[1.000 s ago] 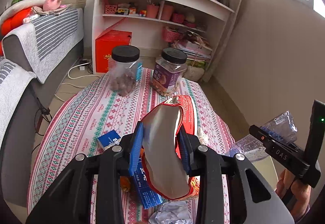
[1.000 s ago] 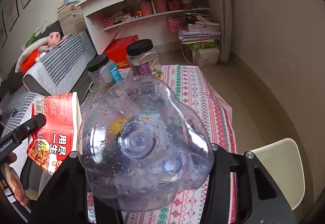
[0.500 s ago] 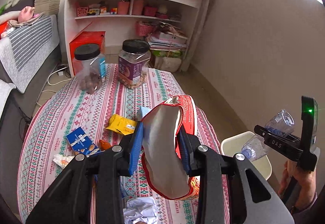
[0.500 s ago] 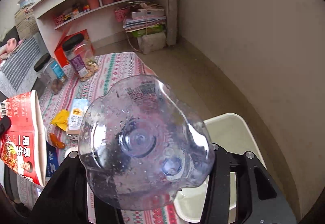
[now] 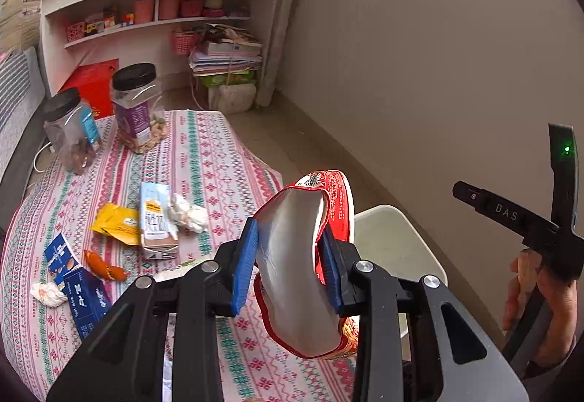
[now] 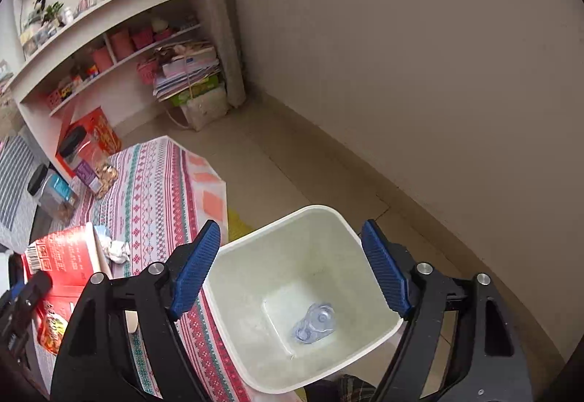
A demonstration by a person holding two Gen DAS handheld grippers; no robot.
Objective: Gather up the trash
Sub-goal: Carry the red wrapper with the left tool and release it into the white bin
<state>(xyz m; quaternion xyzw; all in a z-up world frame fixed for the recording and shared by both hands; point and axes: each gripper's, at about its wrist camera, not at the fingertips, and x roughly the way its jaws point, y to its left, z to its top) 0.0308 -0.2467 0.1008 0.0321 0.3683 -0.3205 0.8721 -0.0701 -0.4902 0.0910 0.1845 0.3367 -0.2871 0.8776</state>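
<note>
My left gripper (image 5: 288, 263) is shut on a red snack bag (image 5: 303, 270) with a silver inside, held above the table's right edge; the same bag (image 6: 62, 263) shows at the left in the right wrist view. My right gripper (image 6: 292, 267) hangs over a white bin (image 6: 233, 252) on the floor, its jaws opening with nothing between them. A crushed clear plastic bottle (image 6: 314, 325) lies at the bottom of the bin. In the left wrist view the bin (image 5: 390, 234) shows behind the bag, and the right gripper's body (image 5: 518, 219) is at the far right.
On the patterned tablecloth (image 5: 204, 161) lie a milk carton (image 5: 157, 219), a yellow wrapper (image 5: 115, 223), crumpled tissue (image 5: 186, 214), blue boxes (image 5: 76, 281) and an orange scrap (image 5: 104, 267). Two black-lidded jars (image 5: 137, 106) stand at the far end. A beige wall (image 6: 401, 73) runs close behind the bin.
Both grippers have swung right, from over the table toward the bin. The right gripper's jaws have opened and the plastic bottle has dropped into the bin. The left still grips the bag.
</note>
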